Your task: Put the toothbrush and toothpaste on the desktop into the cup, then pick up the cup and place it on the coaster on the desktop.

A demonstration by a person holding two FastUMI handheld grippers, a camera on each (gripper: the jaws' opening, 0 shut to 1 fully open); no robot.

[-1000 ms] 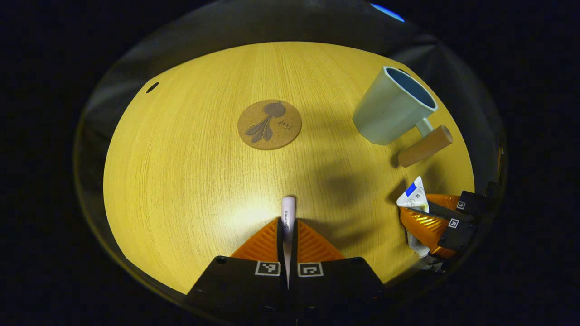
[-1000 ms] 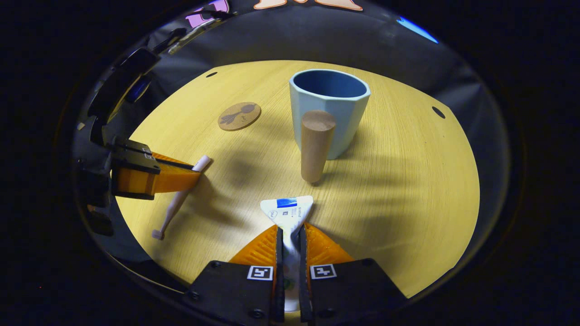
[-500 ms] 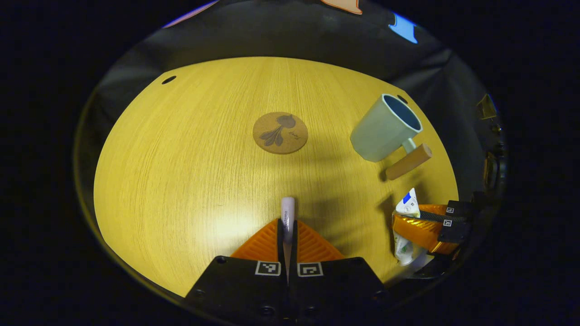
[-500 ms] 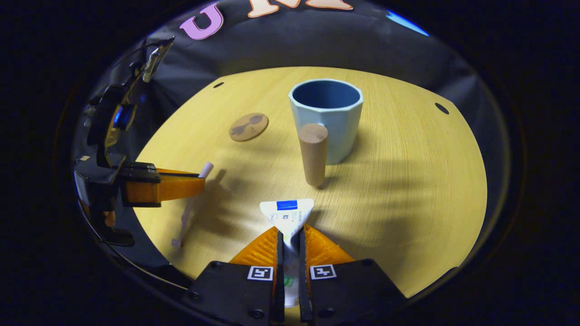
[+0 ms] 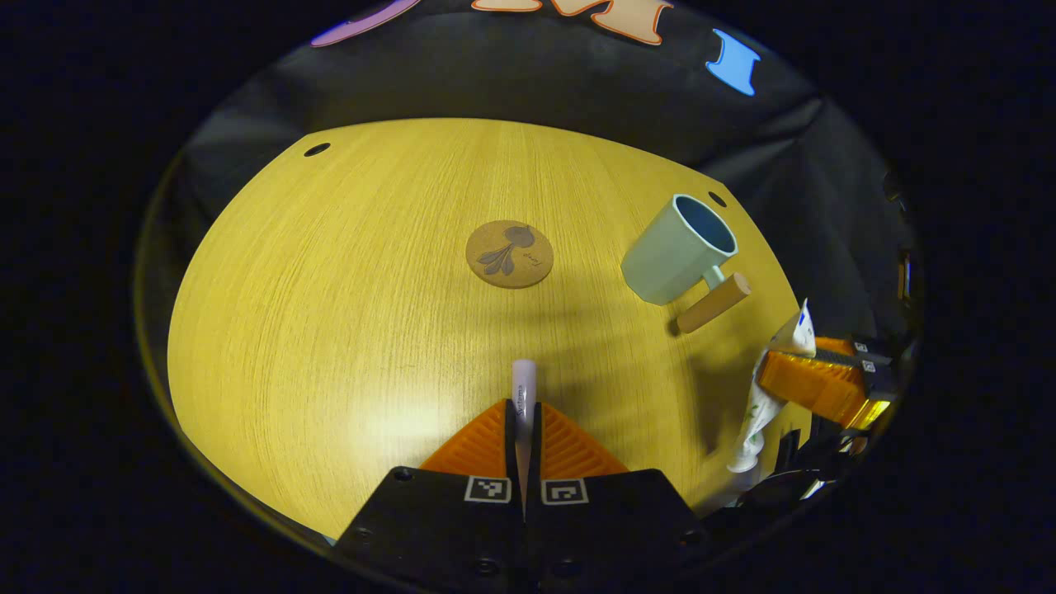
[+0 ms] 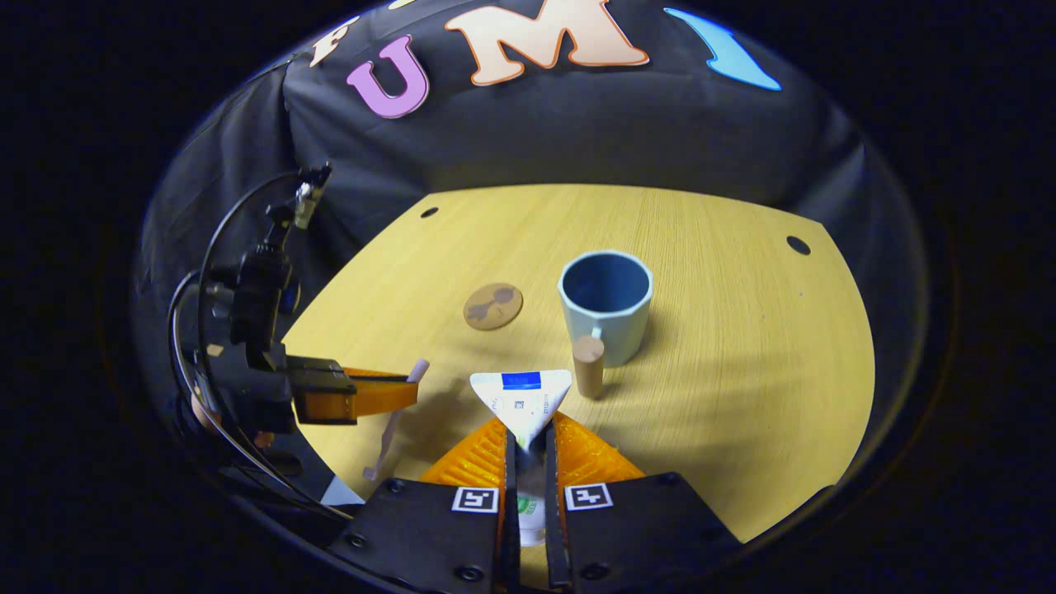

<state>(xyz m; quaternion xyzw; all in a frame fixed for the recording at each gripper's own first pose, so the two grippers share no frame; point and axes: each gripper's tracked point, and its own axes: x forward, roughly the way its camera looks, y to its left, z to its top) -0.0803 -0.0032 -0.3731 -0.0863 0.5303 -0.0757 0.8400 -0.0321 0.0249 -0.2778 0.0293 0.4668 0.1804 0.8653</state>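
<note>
In the left gripper view the left gripper (image 5: 524,412) has its fingers clamped on the toothbrush (image 5: 524,386), whose blunt handle end pokes out forward past the fingertips, held up off the counter (image 5: 330,330). In the right gripper view the same toothbrush hangs tilted below that gripper, its head end down near the counter's near left edge.

The right gripper (image 6: 528,437) has its fingers pressed together on the toothpaste (image 6: 522,400), the flat crimped end of the tube fanning out ahead of the fingertips, also lifted off the counter.

The cup (image 6: 606,305) stands upright and open-mouthed towards the middle of the counter, nearer its right edge in the left gripper view. Its wooden handle (image 6: 588,365) sticks out towards the right gripper, lying between the toothpaste and the cup's wall. Nothing lies in the cup that can be seen.

The coaster (image 5: 509,253), a round cork disc with a dark print, lies flat to the cup's left, well apart from it and bare. Small dark holes (image 6: 798,245) sit near the counter's far corners.
</note>
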